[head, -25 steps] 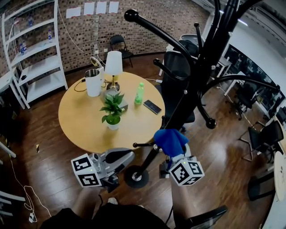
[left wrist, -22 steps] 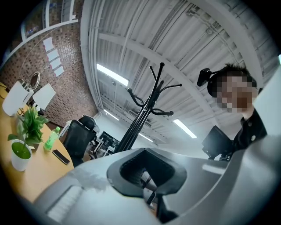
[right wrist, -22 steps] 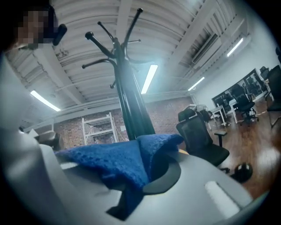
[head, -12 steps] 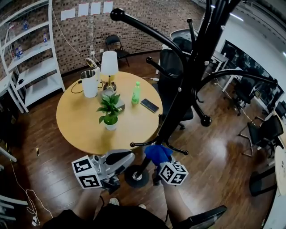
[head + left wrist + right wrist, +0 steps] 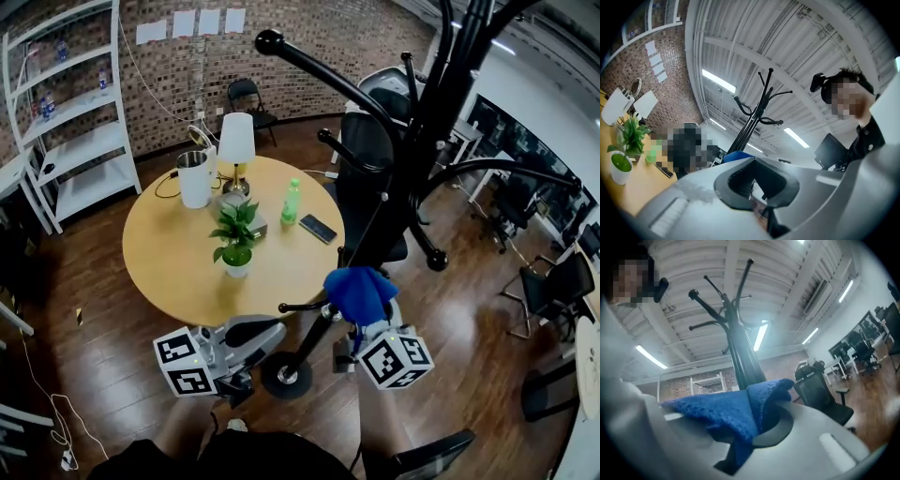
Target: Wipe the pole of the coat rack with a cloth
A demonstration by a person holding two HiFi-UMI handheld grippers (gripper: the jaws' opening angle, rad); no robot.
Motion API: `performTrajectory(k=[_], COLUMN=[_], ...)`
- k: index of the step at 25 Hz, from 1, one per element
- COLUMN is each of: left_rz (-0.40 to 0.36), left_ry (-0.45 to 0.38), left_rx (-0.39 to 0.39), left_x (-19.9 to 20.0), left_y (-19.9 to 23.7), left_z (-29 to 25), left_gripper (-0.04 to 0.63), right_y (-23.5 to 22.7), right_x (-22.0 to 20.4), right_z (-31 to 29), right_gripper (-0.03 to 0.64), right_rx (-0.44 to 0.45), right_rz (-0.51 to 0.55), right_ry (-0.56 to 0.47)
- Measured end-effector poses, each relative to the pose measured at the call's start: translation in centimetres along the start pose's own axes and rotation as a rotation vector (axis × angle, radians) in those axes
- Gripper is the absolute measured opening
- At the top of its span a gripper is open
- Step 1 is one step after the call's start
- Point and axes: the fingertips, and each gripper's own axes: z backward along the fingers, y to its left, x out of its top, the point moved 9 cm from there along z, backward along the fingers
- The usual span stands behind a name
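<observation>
My right tongs (image 5: 362,317) pinched the nubby blue cloth (image 5: 359,291) against the smooth black pole (image 5: 412,159), higher than a moment before. My left tongs (image 5: 267,330) sat pressed together.

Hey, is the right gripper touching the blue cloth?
Touching. The right gripper view shows the blue cloth pinched between the fingers of the right gripper.

No legible text in any view. White sheets (image 5: 192,22) on the brick wall, upper left of the head view: too small to read. Left cube (image 5: 185,363) and right cube (image 5: 395,359), bottom of frame: square marker patterns only, no characters. Green bottle (image 5: 292,200), centre: label unreadable.
</observation>
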Motion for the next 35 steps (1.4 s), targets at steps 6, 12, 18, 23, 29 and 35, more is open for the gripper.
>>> performTrajectory(k=[6, 12, 18, 23, 29, 35], left_rz=[-0.018, -0.027, -0.02, -0.004, 0.011, 0.015], left_ry=[-0.026, -0.041, -0.029, 0.003, 0.041, 0.061], left_rx=[-0.001, 0.003, 0.01, 0.003, -0.01, -0.014], left_x=[0.7, 1.0, 1.0, 0.5, -0.1, -0.6], left_y=[0.0, 0.2, 0.4, 0.5, 0.6, 0.5], left_z=[0.8, 1.5, 1.7, 0.9, -0.2, -0.8], left_gripper=[0.002, 0.003, 0.003, 0.003, 0.002, 0.003], right_y=[3.1, 4.1, 4.1, 2.0, -1.7, -5.3], right_x=[7.7, 11.0, 10.2, 4.6, -5.5, -13.6], right_z=[-1.9, -2.5, -2.3, -1.1, 0.9, 2.4], right_gripper=[0.025, 0.025, 0.025, 0.025, 0.025, 0.025], right_rx=[0.082, 0.108, 0.077, 0.028, -0.09, -0.148], right_rz=[0.069, 0.095, 0.14, 0.114, 0.12, 0.07], right_ry=[-0.16, -0.226, -0.224, -0.119, 0.118, 0.306])
